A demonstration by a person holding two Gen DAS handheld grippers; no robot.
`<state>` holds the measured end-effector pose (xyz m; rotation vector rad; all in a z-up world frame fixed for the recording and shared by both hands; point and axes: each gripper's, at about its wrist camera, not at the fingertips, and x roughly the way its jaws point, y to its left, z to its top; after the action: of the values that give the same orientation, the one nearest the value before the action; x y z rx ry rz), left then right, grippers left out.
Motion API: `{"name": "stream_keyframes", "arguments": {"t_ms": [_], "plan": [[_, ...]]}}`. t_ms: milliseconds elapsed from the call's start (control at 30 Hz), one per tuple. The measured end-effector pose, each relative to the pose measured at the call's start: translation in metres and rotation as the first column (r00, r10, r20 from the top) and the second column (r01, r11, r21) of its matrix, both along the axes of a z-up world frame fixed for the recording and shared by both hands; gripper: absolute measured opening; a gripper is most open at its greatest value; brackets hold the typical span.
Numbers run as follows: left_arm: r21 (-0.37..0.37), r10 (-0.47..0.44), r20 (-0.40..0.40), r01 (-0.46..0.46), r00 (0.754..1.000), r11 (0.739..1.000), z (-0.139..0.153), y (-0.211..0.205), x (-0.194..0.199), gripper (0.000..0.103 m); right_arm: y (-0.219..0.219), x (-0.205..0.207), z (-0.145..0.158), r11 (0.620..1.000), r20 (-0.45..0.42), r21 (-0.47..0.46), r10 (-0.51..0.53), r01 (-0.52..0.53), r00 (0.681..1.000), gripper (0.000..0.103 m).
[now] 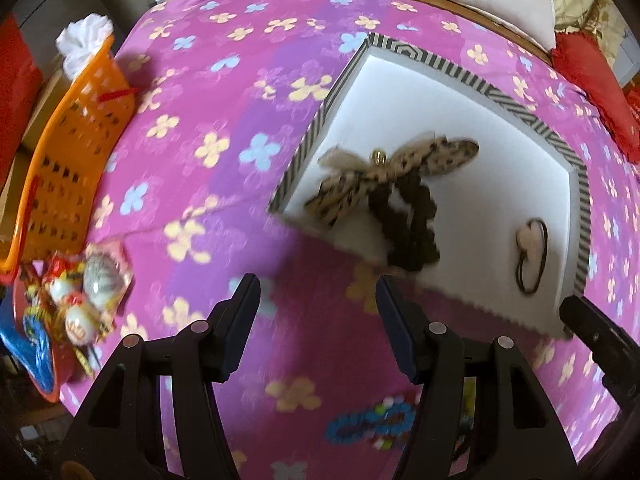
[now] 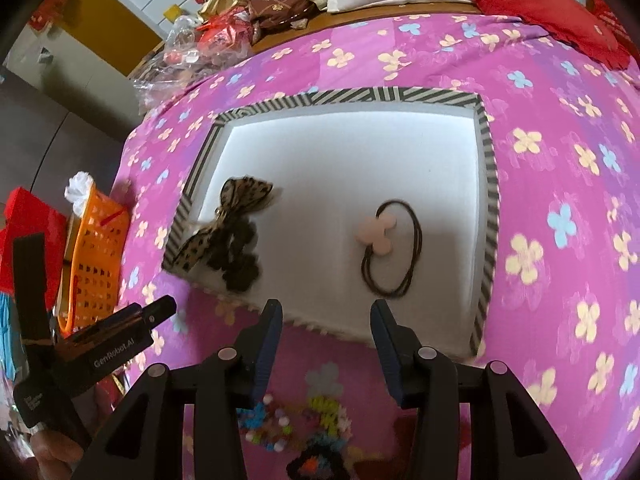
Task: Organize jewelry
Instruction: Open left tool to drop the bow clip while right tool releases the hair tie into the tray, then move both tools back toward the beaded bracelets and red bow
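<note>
**Both claws spread above the jewelry tray**

We see our left gripper [image 1: 318,294] and right gripper [image 2: 326,320] spread wide, holding nothing, over the pink flowered cloth [image 2: 560,160]. Beyond them, the striped-rim tray [image 2: 344,96] holds a leopard bow scrunchie [image 2: 228,224] near its left corner and a flower hair tie [image 2: 390,248] well apart.

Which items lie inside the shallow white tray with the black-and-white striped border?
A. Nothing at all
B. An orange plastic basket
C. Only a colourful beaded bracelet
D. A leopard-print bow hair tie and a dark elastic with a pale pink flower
D: the leopard-print bow hair tie lies near the left edge of the shallow white tray, and the dark elastic with a pale pink flower lies toward its right side.
</note>
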<state>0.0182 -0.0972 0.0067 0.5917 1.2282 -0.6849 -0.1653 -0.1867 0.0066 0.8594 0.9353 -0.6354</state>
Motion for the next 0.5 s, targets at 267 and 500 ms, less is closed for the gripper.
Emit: {"name": "stream_keyframes", "arguments": {"t_ms": [267, 500], "plan": [[0.01, -0.02, -0.002, 0.02, 1.0, 1.0, 0.011, 0.04, -0.013, 0.06, 0.039, -0.02, 0.002, 1.0, -0.027, 0.015, -0.007, 0.007, 1.0, 0.044], [0.015, -0.04, -0.013, 0.04, 0.999, 0.999, 0.015, 0.068, -0.021, 0.06, 0.067, -0.041, -0.004, 0.999, -0.061, 0.036, -0.027, 0.03, 0.998, 0.044]]}}
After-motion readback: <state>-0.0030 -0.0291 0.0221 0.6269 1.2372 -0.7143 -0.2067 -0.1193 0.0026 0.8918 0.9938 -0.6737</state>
